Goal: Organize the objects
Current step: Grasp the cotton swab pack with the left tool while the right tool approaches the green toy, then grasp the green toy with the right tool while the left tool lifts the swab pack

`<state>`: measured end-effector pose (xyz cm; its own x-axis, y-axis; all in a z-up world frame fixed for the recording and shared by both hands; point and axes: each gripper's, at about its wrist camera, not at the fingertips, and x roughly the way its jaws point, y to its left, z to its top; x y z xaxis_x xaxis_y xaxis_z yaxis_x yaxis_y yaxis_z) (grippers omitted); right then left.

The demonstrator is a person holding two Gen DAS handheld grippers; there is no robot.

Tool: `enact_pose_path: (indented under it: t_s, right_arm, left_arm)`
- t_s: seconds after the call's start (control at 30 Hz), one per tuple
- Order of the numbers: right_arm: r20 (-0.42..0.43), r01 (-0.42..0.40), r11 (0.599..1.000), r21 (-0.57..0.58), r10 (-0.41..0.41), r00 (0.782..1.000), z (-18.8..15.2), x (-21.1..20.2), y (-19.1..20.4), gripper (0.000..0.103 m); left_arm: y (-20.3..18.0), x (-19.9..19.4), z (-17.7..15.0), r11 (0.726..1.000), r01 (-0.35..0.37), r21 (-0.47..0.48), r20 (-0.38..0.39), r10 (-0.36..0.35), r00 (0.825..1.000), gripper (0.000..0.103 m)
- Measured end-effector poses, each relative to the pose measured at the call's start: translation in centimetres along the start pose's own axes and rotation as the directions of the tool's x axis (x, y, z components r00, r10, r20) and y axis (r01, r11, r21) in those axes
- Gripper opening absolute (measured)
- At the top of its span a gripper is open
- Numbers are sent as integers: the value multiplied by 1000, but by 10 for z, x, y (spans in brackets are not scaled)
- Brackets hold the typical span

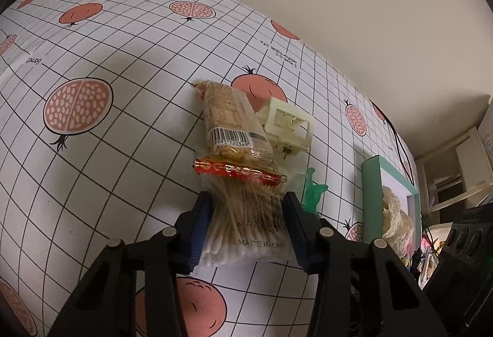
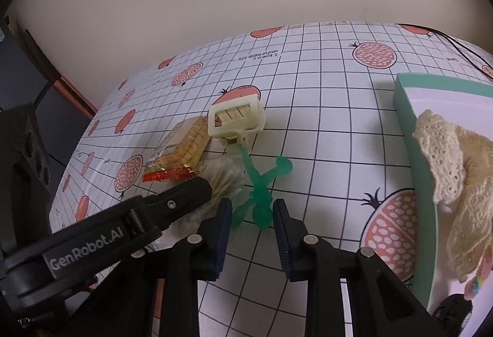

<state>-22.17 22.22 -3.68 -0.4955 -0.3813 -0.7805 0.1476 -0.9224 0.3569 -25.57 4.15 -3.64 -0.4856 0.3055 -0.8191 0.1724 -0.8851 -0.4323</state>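
Note:
My left gripper [image 1: 246, 223] is shut on a clear bag of cotton swabs [image 1: 246, 232], just above the pomegranate-print tablecloth [image 1: 123, 152]. A cracker packet [image 1: 231, 127] with a red sealed end lies right beyond the bag, touching it. A cream plastic frame piece [image 1: 286, 124] rests beside the crackers. In the right wrist view my right gripper [image 2: 251, 229] is open, and the legs of a translucent green figure [image 2: 262, 183] lie between its blue pads [image 2: 223, 229]. The left gripper's finger [image 2: 185, 195] crosses the swabs [image 2: 222, 176], next to the crackers [image 2: 185, 146] and frame piece [image 2: 237, 118].
A teal-rimmed box [image 2: 406, 121] holding cream lace cloth [image 2: 456, 164] stands to the right; it also shows in the left wrist view as the box [image 1: 372, 183]. A black cable [image 2: 456, 44] runs along the far table edge by the wall. Bare tablecloth [image 2: 323, 136] lies between figure and box.

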Motion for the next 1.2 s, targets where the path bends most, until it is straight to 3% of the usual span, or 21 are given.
enact_pose_path:
  t_s: [0.33, 0.37, 0.4, 0.8, 0.97, 1.07, 1.2]
  right_arm:
    - [5, 9, 1000, 17, -9, 1000, -3, -20, -7, 29]
    - [6, 12, 1000, 16, -12, 1000, -3, -23, -8, 17]
    - [7, 18, 1000, 15, -18, 1000, -3, -25, -8, 15]
    - [-4, 36, 999, -10, -36, 999, -6, -39, -5, 15]
    - [-8, 37, 999, -5, -37, 999, -7, -36, -5, 16]
    - [-9, 50, 999, 8, -50, 999, -7, -34, -8, 27]
    - [-17, 51, 998, 24, -51, 999, -7, -28, -11, 31]
  left_arm:
    - [-3, -9, -10, 1000, -19, -4, -31, 19, 999, 45]
    - [-4, -11, -11, 1000, -17, -8, -36, 17, 999, 45]
    - [-4, -13, -12, 1000, -16, -11, -40, 16, 999, 45]
    - [-2, -41, -22, 999, -9, -47, -55, 7, 998, 45]
    - [3, -46, -19, 996, -1, -91, -56, -4, 998, 45]
    - [4, -51, -17, 994, 18, -111, -41, -23, 999, 45]
    - [5, -58, -14, 991, 40, -126, -22, -43, 999, 45]
